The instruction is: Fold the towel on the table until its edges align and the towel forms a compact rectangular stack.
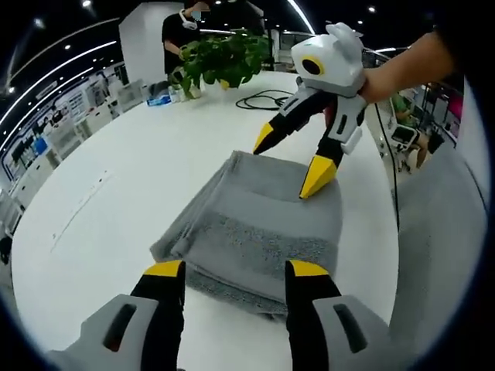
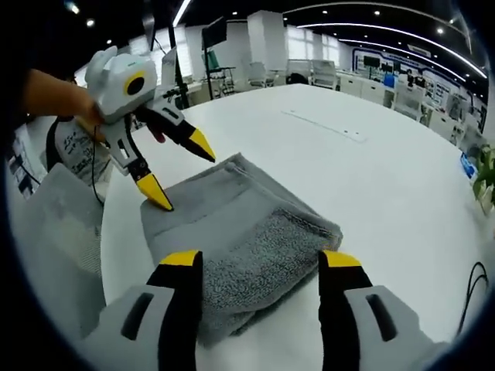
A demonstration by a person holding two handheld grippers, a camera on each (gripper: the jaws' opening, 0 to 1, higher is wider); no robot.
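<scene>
A grey terry towel point(image 1: 259, 224) lies folded into a thick, soft rectangle on the smooth white worktop point(image 1: 116, 193). The left gripper point(image 1: 236, 272) and right gripper point(image 2: 259, 263) both hold their yellow-tipped fingers spread apart at opposite towel edges, gripping nothing. Bare worktop surrounds the towel.

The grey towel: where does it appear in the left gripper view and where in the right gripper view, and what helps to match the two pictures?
Left gripper view: the towel lies folded at centre, just beyond the open left gripper.
Right gripper view: the towel lies at lower centre, between the open right gripper's jaws.
Shared landmark: the white table under it.
</scene>
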